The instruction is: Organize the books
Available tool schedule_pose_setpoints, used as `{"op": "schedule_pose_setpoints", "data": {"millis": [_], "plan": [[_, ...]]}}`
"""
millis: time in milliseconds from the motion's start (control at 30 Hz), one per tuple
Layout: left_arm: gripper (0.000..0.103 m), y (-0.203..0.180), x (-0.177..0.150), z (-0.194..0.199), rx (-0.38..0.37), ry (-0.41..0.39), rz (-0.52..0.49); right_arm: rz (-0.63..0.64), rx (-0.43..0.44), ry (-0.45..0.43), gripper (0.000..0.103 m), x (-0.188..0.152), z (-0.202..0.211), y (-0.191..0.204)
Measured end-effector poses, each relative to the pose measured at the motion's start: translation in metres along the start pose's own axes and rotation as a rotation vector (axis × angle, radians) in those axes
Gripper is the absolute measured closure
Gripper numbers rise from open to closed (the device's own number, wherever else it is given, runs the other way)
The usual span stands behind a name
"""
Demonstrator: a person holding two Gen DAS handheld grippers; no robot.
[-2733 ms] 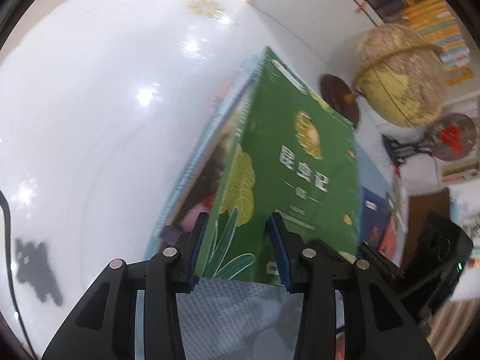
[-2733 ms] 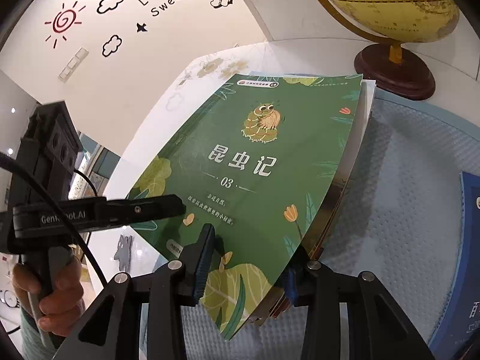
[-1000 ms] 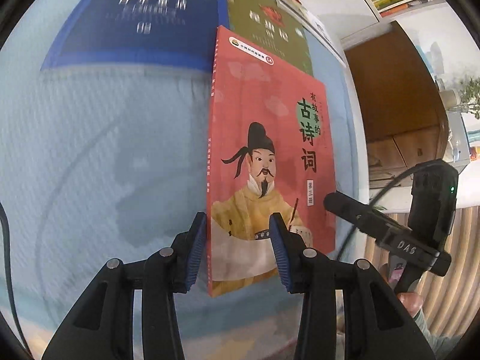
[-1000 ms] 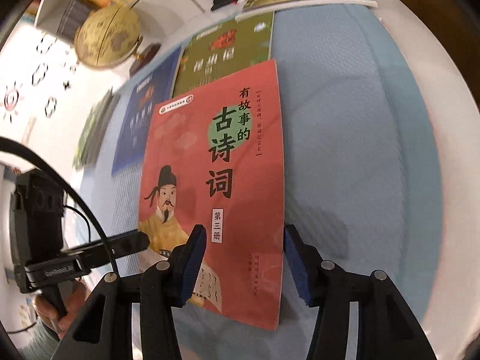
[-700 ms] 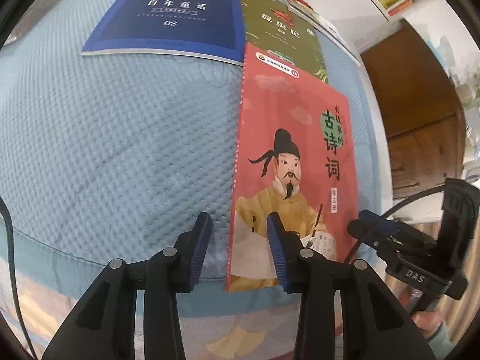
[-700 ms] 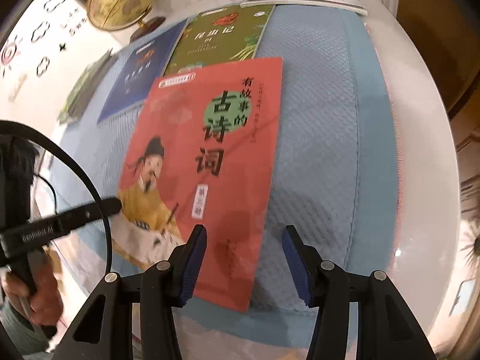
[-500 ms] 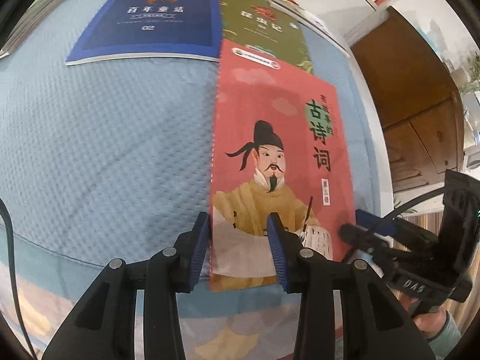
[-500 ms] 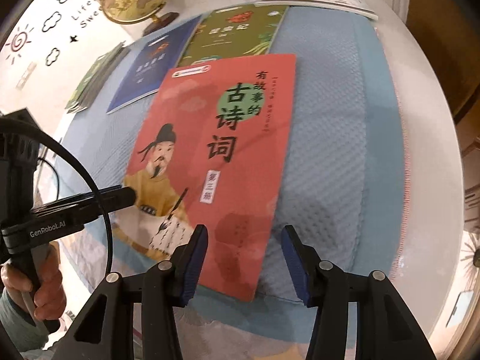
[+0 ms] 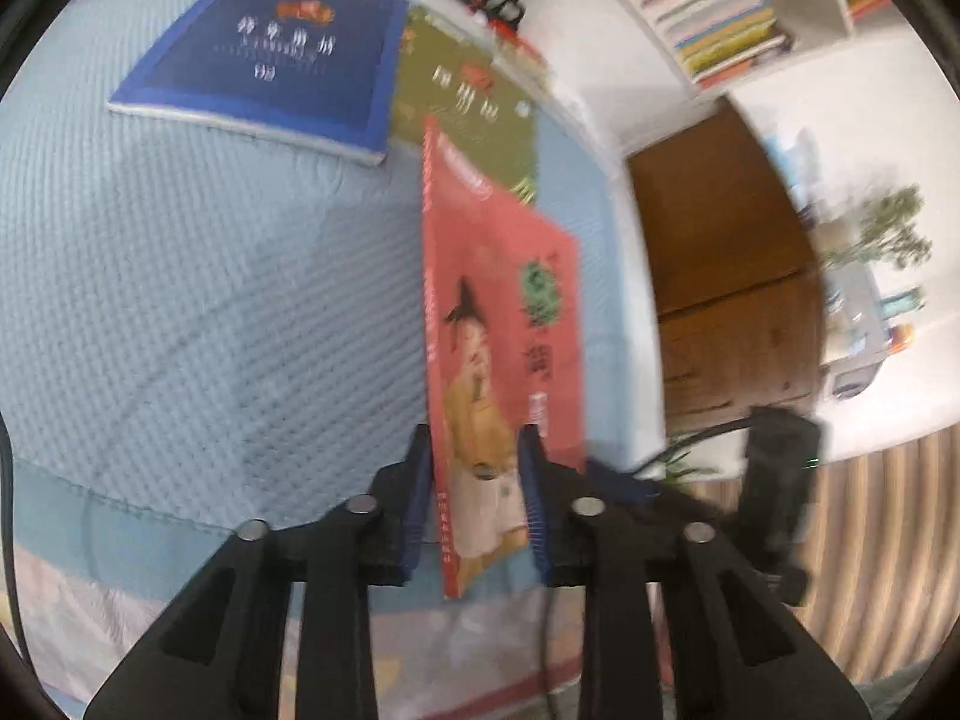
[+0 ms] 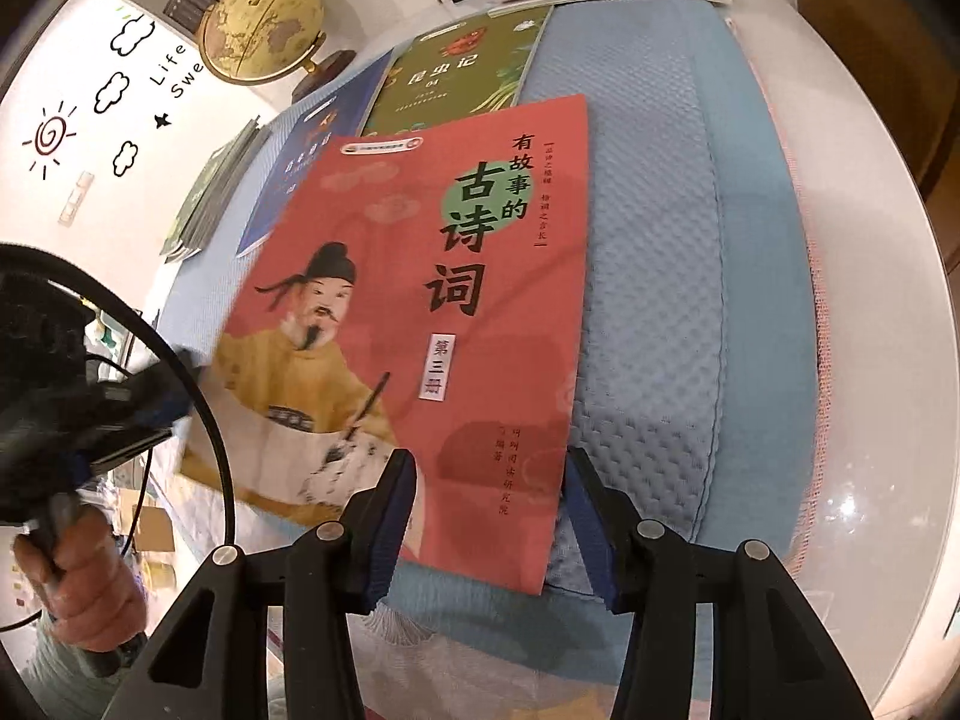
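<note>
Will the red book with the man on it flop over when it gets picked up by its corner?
Probably a bit. The red book looks thin and soft-covered, so its far end may droop. The left hand-held gripper pinches only its near corner, so it might swing or twist. It seems light enough to lift easily.

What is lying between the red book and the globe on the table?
In the right wrist view, a blue book and a green book lie between the red book and the globe.

Black fingers with blue pads, silver screws, black cable.
</note>
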State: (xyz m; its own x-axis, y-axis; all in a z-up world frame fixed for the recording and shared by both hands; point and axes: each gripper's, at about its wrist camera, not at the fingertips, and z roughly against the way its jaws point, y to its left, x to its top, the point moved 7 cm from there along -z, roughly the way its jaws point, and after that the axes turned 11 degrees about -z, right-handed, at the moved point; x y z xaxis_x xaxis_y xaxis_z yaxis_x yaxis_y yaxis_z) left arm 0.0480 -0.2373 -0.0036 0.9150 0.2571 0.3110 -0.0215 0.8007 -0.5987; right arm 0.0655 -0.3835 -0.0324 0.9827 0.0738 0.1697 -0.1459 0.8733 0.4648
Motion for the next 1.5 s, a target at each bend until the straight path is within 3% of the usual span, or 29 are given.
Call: {"op": "schedule_pose_setpoints", "data": {"millis": [167, 300, 467, 533, 667, 767, 800, 833, 933, 1000, 1167, 1233, 1300, 1500], "plan": [[0.092, -0.002, -0.008, -0.021, -0.013, 0.037, 0.013, 0.017, -0.016, -0.008, 0.053, -0.001, 0.000, 0.003], [0.092, -0.019, -0.001, -0.031, -0.090, 0.056, 0.024, -0.021, 0.010, 0.014, 0.051, 0.003, 0.000, 0.003], [0.092, -0.033, 0.011, -0.024, -0.258, 0.030, 0.114, -0.188, 0.165, 0.052, 0.048, 0.012, 0.016, -0.010], [0.092, -0.035, 0.017, -0.020, -0.330, 0.020, 0.162, -0.275, 0.249, 0.055, 0.038, 0.017, 0.023, -0.022], [0.092, -0.036, 0.020, -0.019, -0.397, 0.022, 0.206, -0.411, 0.405, 0.070, 0.035, 0.026, 0.024, -0.036], [0.092, -0.035, 0.019, -0.020, -0.452, 0.025, 0.254, -0.429, 0.483, 0.076, 0.035, 0.037, 0.016, -0.032], [0.092, -0.035, 0.018, -0.021, -0.445, 0.029, 0.254, -0.433, 0.492, 0.075, 0.040, 0.039, 0.013, -0.030], [0.092, -0.031, 0.014, -0.020, -0.425, 0.036, 0.248, -0.436, 0.509, 0.074, 0.053, 0.041, 0.011, -0.027], [0.092, -0.026, 0.009, -0.021, -0.340, 0.063, 0.209, -0.395, 0.476, 0.051, 0.065, 0.041, 0.010, -0.016], [0.091, -0.022, 0.005, -0.019, -0.250, 0.078, 0.155, -0.342, 0.428, 0.033, 0.070, 0.042, 0.011, -0.010], [0.089, -0.024, 0.001, -0.017, -0.075, 0.089, -0.008, -0.065, 0.160, -0.033, 0.070, 0.032, 0.013, 0.020], [0.089, -0.029, 0.003, -0.015, -0.028, 0.084, -0.067, 0.017, 0.093, -0.052, 0.070, 0.028, 0.013, 0.029], [0.089, -0.031, 0.004, -0.008, -0.013, 0.067, -0.108, 0.062, 0.070, -0.068, 0.070, 0.026, 0.017, 0.036], [0.090, -0.036, 0.010, 0.013, -0.064, 0.027, -0.126, 0.155, 0.065, -0.132, 0.069, 0.023, 0.039, 0.050]]}}
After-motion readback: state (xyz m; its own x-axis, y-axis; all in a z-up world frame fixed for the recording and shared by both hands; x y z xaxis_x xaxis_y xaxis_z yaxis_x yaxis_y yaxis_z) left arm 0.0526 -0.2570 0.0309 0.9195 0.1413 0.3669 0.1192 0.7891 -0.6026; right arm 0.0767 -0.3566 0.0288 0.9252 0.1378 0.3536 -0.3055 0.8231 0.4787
